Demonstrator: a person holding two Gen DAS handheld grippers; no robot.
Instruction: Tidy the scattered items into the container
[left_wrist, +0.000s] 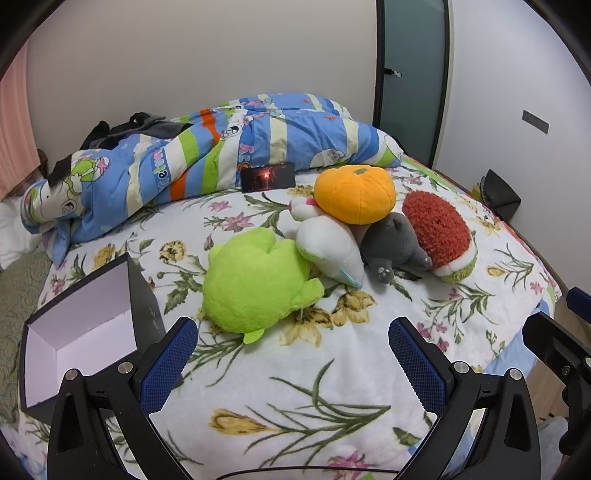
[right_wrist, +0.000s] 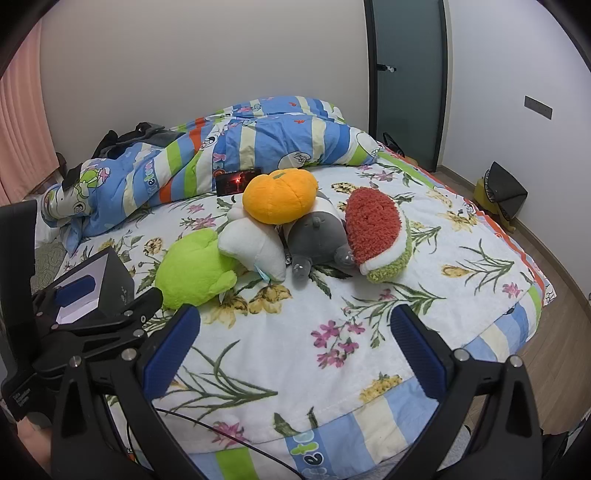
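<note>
Both grippers, left gripper (left_wrist: 291, 332) and right gripper (right_wrist: 295, 321), hang wide apart and empty, facing piled plush toys (left_wrist: 332, 236); the open box (left_wrist: 74, 332) waits beside.

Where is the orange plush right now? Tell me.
In both views the orange plush sits at the back of the pile, atop the white plush and the grey plush.
</note>
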